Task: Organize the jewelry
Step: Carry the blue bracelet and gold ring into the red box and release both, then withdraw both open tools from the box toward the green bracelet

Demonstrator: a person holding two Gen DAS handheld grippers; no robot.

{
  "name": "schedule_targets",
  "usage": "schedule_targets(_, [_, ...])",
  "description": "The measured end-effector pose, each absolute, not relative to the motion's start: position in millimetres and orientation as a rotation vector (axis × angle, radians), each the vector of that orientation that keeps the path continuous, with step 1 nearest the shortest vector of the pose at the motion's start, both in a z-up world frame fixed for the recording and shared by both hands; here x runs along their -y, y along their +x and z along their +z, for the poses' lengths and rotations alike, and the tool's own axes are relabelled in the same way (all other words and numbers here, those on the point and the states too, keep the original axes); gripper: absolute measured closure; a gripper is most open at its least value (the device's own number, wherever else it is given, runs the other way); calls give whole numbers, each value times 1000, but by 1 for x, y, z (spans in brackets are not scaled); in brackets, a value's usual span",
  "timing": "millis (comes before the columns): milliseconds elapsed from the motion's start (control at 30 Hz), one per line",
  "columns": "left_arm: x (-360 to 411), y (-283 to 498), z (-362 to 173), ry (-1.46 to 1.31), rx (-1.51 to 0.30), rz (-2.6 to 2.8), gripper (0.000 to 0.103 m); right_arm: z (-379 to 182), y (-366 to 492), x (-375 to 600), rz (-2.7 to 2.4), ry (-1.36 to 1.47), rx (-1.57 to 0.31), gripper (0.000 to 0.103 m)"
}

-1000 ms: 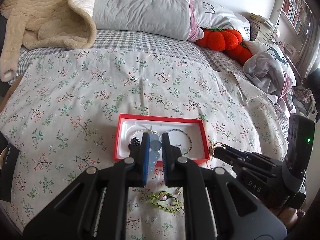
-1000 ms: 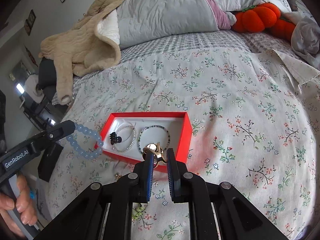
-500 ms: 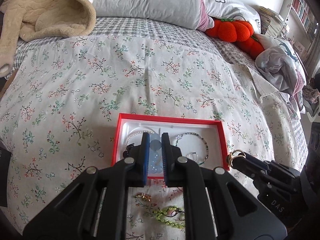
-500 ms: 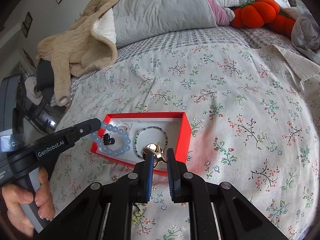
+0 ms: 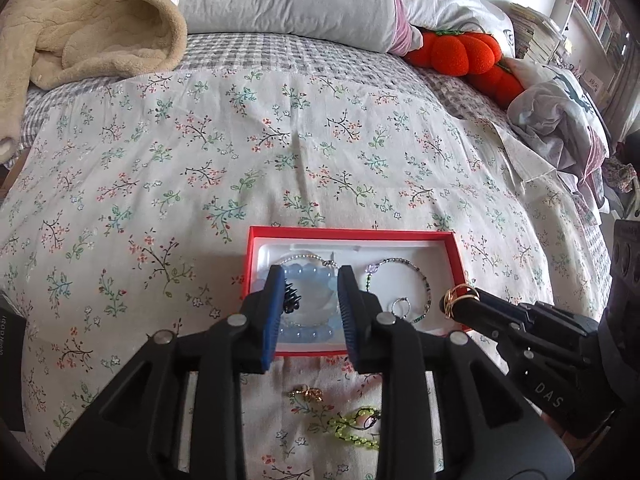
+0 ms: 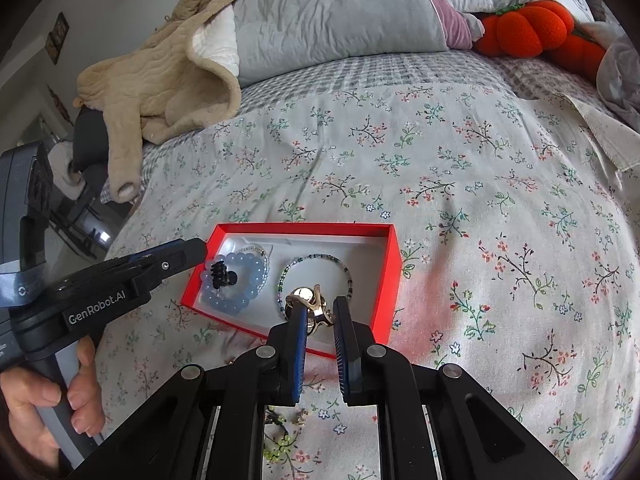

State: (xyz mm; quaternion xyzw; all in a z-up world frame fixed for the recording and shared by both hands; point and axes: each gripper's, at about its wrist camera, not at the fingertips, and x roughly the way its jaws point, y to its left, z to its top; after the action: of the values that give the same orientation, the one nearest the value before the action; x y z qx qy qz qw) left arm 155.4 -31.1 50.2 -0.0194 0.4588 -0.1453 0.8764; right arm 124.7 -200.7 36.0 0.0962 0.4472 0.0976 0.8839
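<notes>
**Inspector:** Report the left hand-held gripper.

**Assistant:** Its jaws are opening. The pale blue bead bracelet lies below and between them, flat on the white insert of the red box. The pads do not press on it. A small black claw clip sits inside the bracelet's ring, at its 9 o'clock edge.

**Inspector:** And the right hand-held gripper?

**Assistant:** Nearly closed, pinching a gold ornament at the fingertips. It hangs over the box's near right part, just above the dark beaded bracelet.

**Inspector:** Other contents of the box?

**Assistant:** A thin silver bracelet at 12 o'clock of the blue one, partly under it. A small ring lies inside the dark bracelet's loop.

**Inspector:** Items outside the box?

**Assistant:** On the floral bedspread, at 6 o'clock of the box: a small gold piece and a green bead bracelet, near each other, not touching.

**Inspector:** Who holds the left unit?

**Assistant:** A person's hand wraps its handle, at 8 o'clock in the right wrist view.
</notes>
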Motion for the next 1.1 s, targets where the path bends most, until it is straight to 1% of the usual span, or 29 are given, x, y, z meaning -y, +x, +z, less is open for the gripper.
schedule_targets(67, [30, 150, 52, -30, -955, -301, 68, 34, 127, 200, 198, 200, -934, 90])
schedule_targets(133, [28, 145, 53, -20, -951, -302, 60, 33, 131, 200, 192, 203, -939, 90])
schedule_targets(333, [23, 130, 51, 26, -953, -294, 56, 27, 139, 197, 168, 195, -953, 90])
schedule_targets(567, [16, 123, 44, 63, -980, -261, 55, 27, 143, 199, 141, 203, -958, 88])
schedule_targets(700, [10, 117, 45, 65, -991, -235, 45, 31, 137, 205, 146, 234, -973, 87])
schedule_targets(867, [7, 107, 48, 92, -980, -216, 42, 41, 121, 208, 154, 218, -970, 87])
schedule_targets(933, [6, 103, 49, 101, -975, -209, 38, 45, 112, 208, 158, 210, -964, 87])
schedule_targets(1100, [3, 92, 48, 111, -970, -201, 32, 49, 92, 213, 168, 216, -957, 86])
